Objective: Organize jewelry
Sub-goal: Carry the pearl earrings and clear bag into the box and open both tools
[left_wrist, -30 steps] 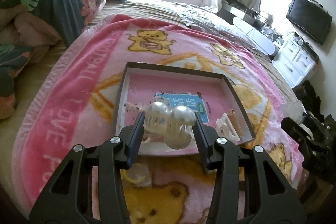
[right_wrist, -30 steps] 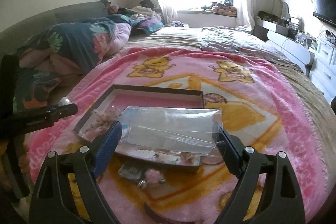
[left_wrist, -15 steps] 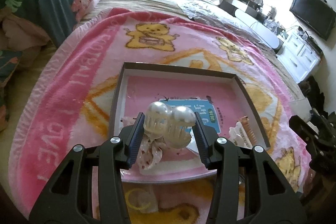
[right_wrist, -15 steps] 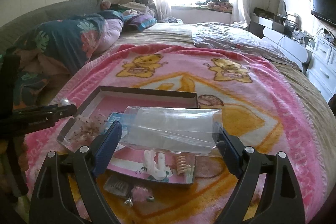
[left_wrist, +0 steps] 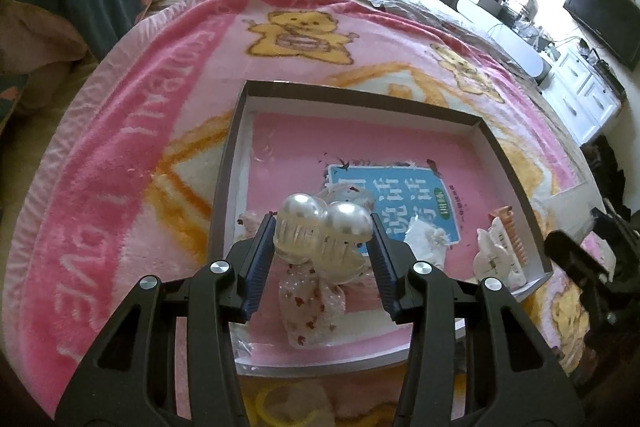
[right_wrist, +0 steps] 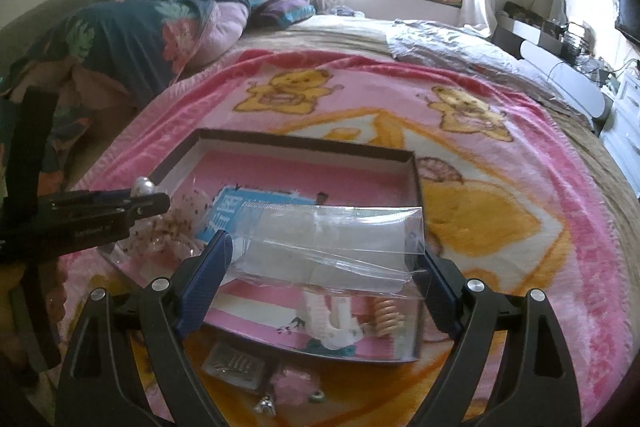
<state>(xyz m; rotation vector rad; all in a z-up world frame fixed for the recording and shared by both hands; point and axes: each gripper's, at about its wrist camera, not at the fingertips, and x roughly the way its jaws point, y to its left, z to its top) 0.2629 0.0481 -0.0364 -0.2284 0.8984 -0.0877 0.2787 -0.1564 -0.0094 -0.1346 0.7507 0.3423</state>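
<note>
My left gripper (left_wrist: 322, 247) is shut on a pearl hair claw clip (left_wrist: 324, 233) and holds it above the near left part of a shallow box (left_wrist: 360, 98) with a pink floor. Under it lies a sheer spotted bow (left_wrist: 310, 307). My right gripper (right_wrist: 322, 263) is shut on a clear plastic bag (right_wrist: 332, 247) above the box's near right side (right_wrist: 414, 163). A white hair clip (right_wrist: 328, 323) and a peach comb clip (right_wrist: 385, 319) lie in the box's corner. The left gripper with the pearl clip (right_wrist: 142, 185) shows at the left of the right wrist view.
The box sits on a pink bear blanket (left_wrist: 120, 147) on a bed. A small packet (right_wrist: 236, 365), a pink trinket (right_wrist: 290, 385) and small metal bits (right_wrist: 266, 405) lie on the blanket in front of the box. A yellow ring (left_wrist: 280, 409) lies near the left gripper. Piled bedding (right_wrist: 140, 35) is at the left.
Both grippers have moved forward over the box. The pearl clip now hangs above the spotted bow inside it. The bag stays held over the white and peach clips.
</note>
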